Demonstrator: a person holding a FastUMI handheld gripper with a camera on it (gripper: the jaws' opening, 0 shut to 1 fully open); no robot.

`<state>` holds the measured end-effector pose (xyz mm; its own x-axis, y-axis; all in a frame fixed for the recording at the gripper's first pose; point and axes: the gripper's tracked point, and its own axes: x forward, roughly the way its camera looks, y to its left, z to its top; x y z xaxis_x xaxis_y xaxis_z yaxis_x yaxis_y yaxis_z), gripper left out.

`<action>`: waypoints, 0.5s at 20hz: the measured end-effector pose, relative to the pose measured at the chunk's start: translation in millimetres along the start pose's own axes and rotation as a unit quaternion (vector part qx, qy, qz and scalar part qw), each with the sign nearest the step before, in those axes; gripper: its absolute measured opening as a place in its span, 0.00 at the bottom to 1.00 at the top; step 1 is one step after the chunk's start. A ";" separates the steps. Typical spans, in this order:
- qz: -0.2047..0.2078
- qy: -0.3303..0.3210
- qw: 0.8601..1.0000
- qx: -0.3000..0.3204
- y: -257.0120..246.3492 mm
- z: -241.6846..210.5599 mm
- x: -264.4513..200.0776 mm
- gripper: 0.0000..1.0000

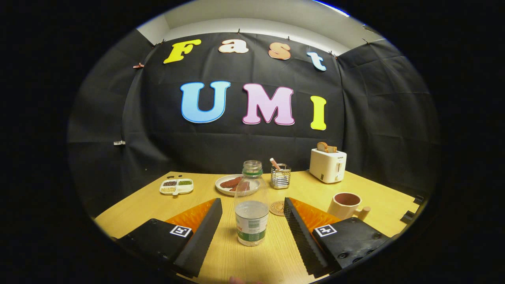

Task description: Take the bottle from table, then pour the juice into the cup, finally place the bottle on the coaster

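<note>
On the far left of the wooden table [142,209], a small white divided dish [176,186] sits near the back edge, its compartments holding dark, green and pale bits. Moving along, a white plate [221,188] carries reddish-brown slices, partly seen through the neck of the bottle. Right in the middle now: the clear plastic bottle [251,205] stands upright on the table, uncapped, with a green ring at the neck and clear liquid filling roughly its lower half. It stands between the two fingers of the gripper [252,215], and there is table showing on both sides of it; the fingers are spread wide and touch nothing. Just behind the bottle, to its right, the round coaster [278,208] lies flat, part hidden by the right finger. Further back stands a wire holder [280,176] with a stick-like item poking out. Sliding right, the beige cup [345,205] with a reddish inside stands near the right finger, handle turned to the right. Behind it, a white toaster [328,165] holds bread slices in its slots. Black cloth [375,118] drapes the booth's walls all round, with a pale ceiling [256,19] above.
</note>
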<state>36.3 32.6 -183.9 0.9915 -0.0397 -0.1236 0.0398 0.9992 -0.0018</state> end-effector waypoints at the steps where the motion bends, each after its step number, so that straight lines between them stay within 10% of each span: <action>1: -0.001 0.002 1.000 0.001 -0.2 -7.5 6.5 0.97; 10: -0.009 -0.002 1.000 0.022 -1.7 -47.7 50.5 0.97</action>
<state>80.4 29.1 -237.4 0.9910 -0.0574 -0.1207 0.0626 0.9972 0.0404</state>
